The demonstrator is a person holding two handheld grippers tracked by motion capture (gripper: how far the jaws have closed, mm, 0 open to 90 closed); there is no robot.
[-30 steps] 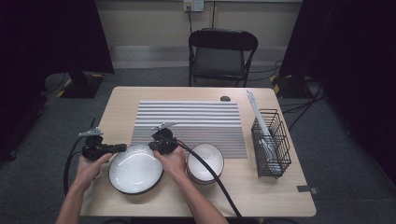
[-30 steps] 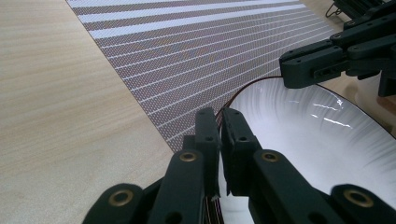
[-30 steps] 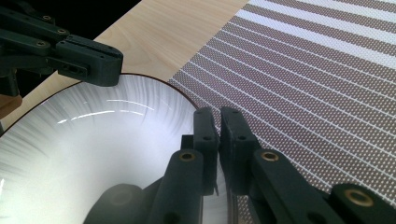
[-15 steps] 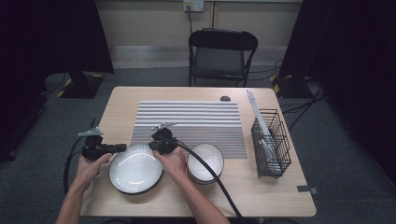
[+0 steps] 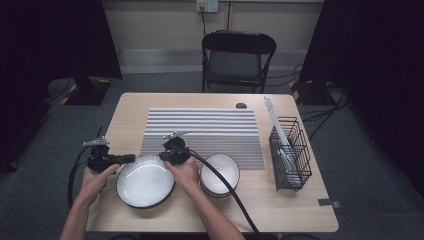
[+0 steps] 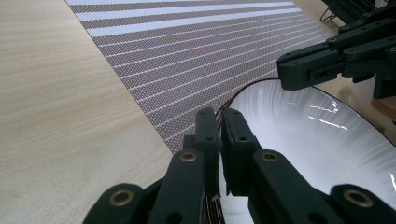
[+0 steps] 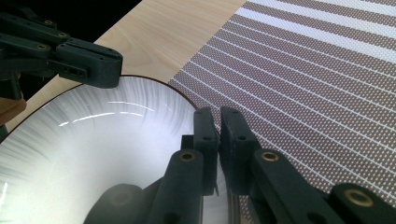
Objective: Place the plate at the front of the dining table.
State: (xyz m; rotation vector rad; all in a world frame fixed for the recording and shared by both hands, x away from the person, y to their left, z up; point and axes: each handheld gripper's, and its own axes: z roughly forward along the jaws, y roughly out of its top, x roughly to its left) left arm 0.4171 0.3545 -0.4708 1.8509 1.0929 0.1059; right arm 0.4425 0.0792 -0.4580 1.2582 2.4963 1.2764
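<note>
No movement since earlier frame. Your left gripper and right gripper both clamped on rim of white plate, opposite sides, plate near worktop front edge.

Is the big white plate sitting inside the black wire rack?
No, the big white plate lies flat on the wooden table, far left of the wire rack.

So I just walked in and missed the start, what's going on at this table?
A person holds a gripper in each hand, and both are shut on the rim of the wide white plate: the left gripper at its left edge, the right gripper at its far right edge. The plate sits near the striped mat, beside a stack of bowls.
</note>
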